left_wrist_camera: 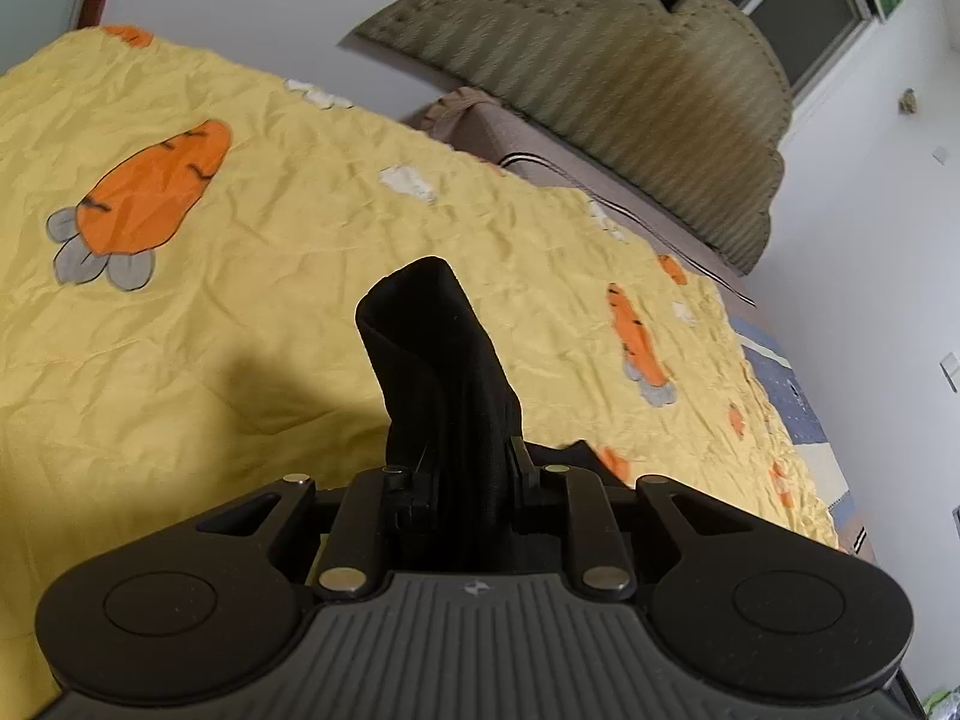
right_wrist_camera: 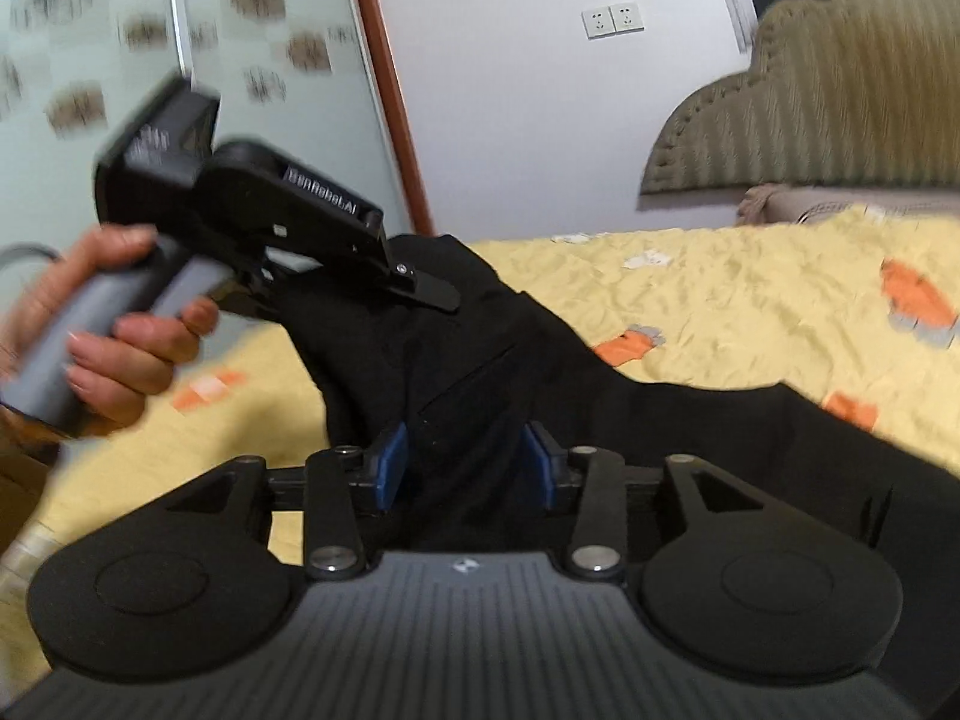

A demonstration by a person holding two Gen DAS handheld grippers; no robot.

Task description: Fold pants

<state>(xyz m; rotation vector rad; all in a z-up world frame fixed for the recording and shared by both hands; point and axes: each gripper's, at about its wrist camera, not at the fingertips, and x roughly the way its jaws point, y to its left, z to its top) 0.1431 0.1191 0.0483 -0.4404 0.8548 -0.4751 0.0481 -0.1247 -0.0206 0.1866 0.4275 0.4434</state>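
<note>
The left gripper [left_wrist_camera: 459,468] has its jaws closed on a bunch of the black pants [left_wrist_camera: 441,360]; in the left wrist view the gathered cloth stands up from between the fingers and its long axis runs toward 12 o'clock, a little tilted to 11 o'clock, ending in a rolled rounded tip above the yellow bedsheet [left_wrist_camera: 252,300]; the right gripper [right_wrist_camera: 465,459] also pinches the pants [right_wrist_camera: 468,360] between its blue pads [right_wrist_camera: 393,462]; in the right wrist view the cloth hangs lifted between the two tools, from the right gripper up toward 11 o'clock, where the left gripper [right_wrist_camera: 429,294] bites it, and one long part goes out toward 3 o'clock, lying low over the sheet [right_wrist_camera: 720,312]; the person's left hand [right_wrist_camera: 114,324] holds the grey handle at 9 o'clock; the sheet, wrinkled and printed with an orange carrot [left_wrist_camera: 150,192] and others, spreads wide at 10 o'clock and 2 o'clock in the left wrist view, so there is open room on both sides of the cloth; the far edge of the bed meets a padded olive headboard [left_wrist_camera: 600,90] at 1 o'clock, and the white wall [right_wrist_camera: 510,90] with a double socket [right_wrist_camera: 612,20] stands behind it at 12 o'clock in the right wrist view; the picture there is blurred
</note>
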